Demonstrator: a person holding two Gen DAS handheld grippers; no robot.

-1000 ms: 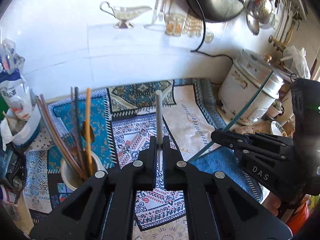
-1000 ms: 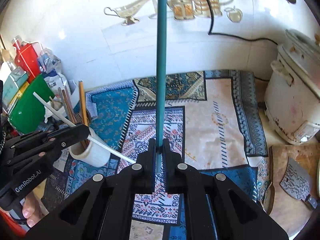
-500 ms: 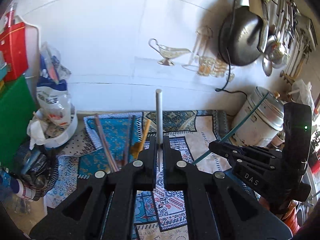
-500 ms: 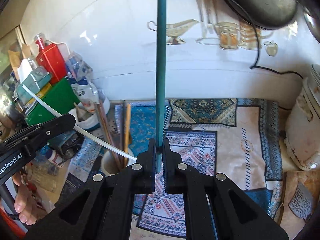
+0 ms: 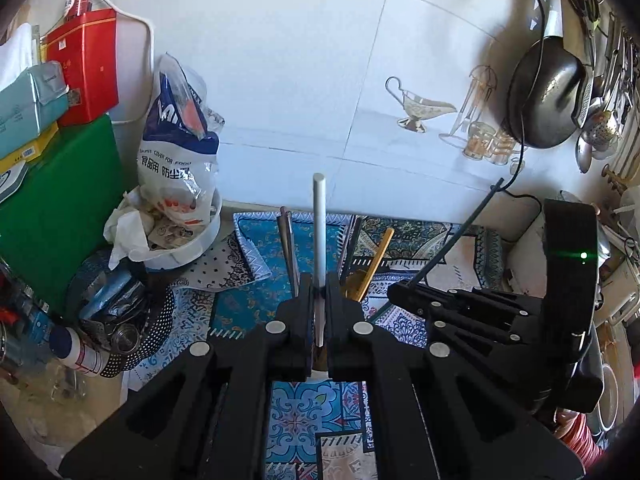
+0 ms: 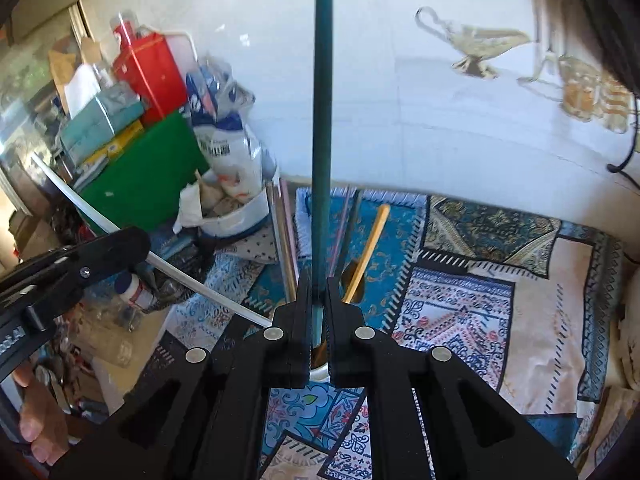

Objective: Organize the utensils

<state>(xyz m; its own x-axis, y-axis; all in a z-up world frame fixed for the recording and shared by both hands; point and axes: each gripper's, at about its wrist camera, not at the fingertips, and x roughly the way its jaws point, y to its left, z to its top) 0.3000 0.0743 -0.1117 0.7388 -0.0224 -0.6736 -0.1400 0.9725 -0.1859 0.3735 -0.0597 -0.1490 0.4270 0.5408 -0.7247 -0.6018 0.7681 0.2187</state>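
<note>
So we've got a stick in each tool now: the left tool [image 5: 319, 304] is clamped on a white chopstick [image 5: 319, 236], the right tool [image 6: 319, 300] on a teal chopstick [image 6: 322, 120], both poking up over the white holder cup [image 6: 320, 374] of chopsticks just below. Best bet, we think: tip each one point-down, line it over the cup's mouth, then let go one at a time.
</note>
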